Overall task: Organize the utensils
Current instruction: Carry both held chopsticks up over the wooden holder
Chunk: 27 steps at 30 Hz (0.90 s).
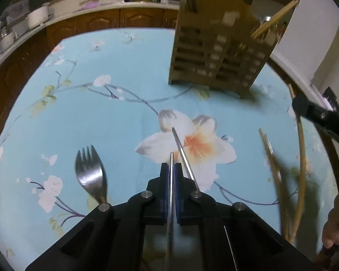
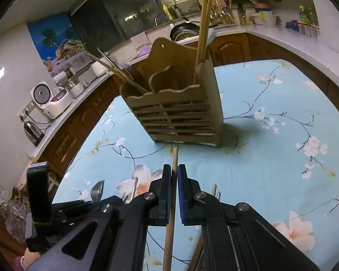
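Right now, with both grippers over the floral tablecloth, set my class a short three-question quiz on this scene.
1. True or false: the left gripper is shut on a wooden chopstick.
2. What does the right gripper hold? A) spork B) wooden chopstick C) nothing
3. Fill in: the spork lies on the ____.

Key:
1. False; it grips a metal chopstick.
2. B
3. Tablecloth, not yet in the wooden utensil holder.

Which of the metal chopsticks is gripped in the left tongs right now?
The metal chopstick standing edge-on between the closed left tongs is the gripped one. The other metal chopstick lies free on the tablecloth, angled just right of the pads.
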### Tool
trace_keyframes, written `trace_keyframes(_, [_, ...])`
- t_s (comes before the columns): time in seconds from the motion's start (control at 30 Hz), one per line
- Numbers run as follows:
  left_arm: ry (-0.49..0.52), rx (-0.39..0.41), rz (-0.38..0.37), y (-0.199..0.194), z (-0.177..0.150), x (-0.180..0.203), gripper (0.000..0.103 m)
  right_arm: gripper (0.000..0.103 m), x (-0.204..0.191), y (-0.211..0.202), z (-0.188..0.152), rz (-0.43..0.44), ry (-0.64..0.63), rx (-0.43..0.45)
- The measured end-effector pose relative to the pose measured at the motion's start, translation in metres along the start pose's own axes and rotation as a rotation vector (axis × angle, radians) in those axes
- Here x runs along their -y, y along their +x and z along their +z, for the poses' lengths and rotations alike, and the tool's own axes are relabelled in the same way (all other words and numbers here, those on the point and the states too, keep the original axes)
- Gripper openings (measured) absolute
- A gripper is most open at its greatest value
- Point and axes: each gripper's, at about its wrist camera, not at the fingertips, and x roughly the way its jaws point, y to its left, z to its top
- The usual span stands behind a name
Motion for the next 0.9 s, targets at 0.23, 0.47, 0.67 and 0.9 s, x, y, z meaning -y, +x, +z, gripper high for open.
trace_keyframes(0.23, [-0.031,0.126,-0.09,-0.06,0.007,-0.006,0.002,0.006,-0.008,-0.032,0.009,0.02,-0.006,0.071])
trace_keyframes(0.47, [-0.05,0.25,-0.154,-0.119,0.008,-0.014,0.002,0.005,-0.018,-0.071,0.027,0.032,-0.023,0.175])
trace_keyframes(0.67, [-0.041,0.33,-0.174,-0.156,0.006,-0.019,0.002,0.005,-0.024,-0.097,0.043,0.028,-0.044,0.257])
trace_keyframes(0.9, [-0.038,0.389,-0.178,-0.168,0.012,-0.02,0.002,0.005,-0.026,-0.108,0.055,0.021,-0.057,0.298])
